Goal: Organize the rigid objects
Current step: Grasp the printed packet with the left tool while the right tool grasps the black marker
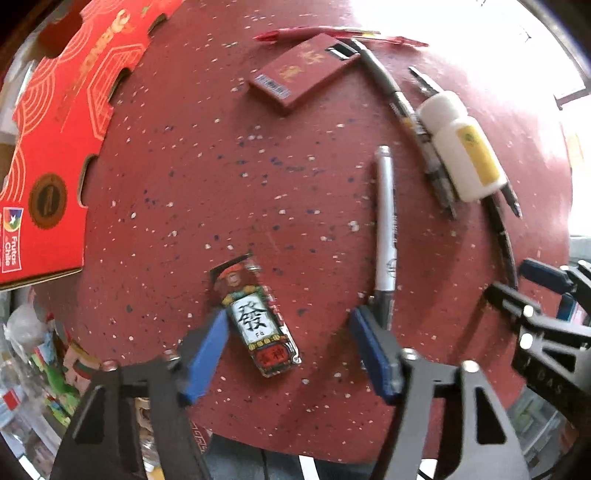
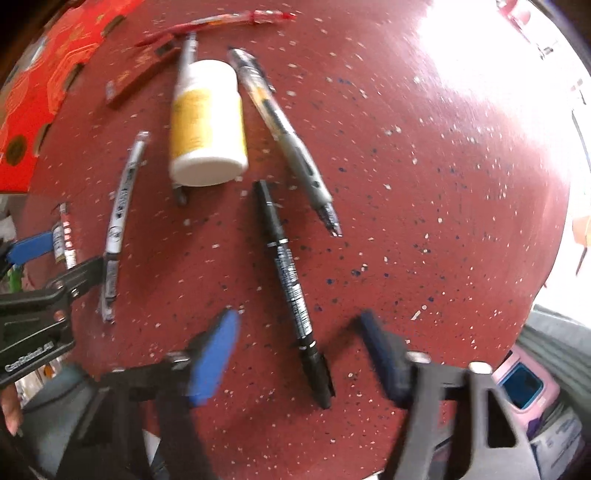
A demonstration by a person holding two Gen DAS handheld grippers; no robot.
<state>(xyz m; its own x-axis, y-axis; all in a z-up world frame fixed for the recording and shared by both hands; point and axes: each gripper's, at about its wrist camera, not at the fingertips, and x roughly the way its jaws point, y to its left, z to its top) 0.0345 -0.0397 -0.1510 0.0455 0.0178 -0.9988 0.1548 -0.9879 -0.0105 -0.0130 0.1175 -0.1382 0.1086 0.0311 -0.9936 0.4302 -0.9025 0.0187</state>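
A flat decorated charm (image 1: pixel 256 317) printed with a black Chinese character lies face up on the speckled red table (image 1: pixel 184 184); a silver marker (image 1: pixel 386 229) lies just beside it to the right; a white bottle (image 2: pixel 207 122) with a yellow label rests on its side across a dark pen (image 1: pixel 406 110); a grey-gripped pen (image 2: pixel 288 140) and a black marker (image 2: pixel 291 291) lie near; a dark red box (image 1: pixel 301 70) and a red pen (image 1: pixel 332 35) sit at the far edge.
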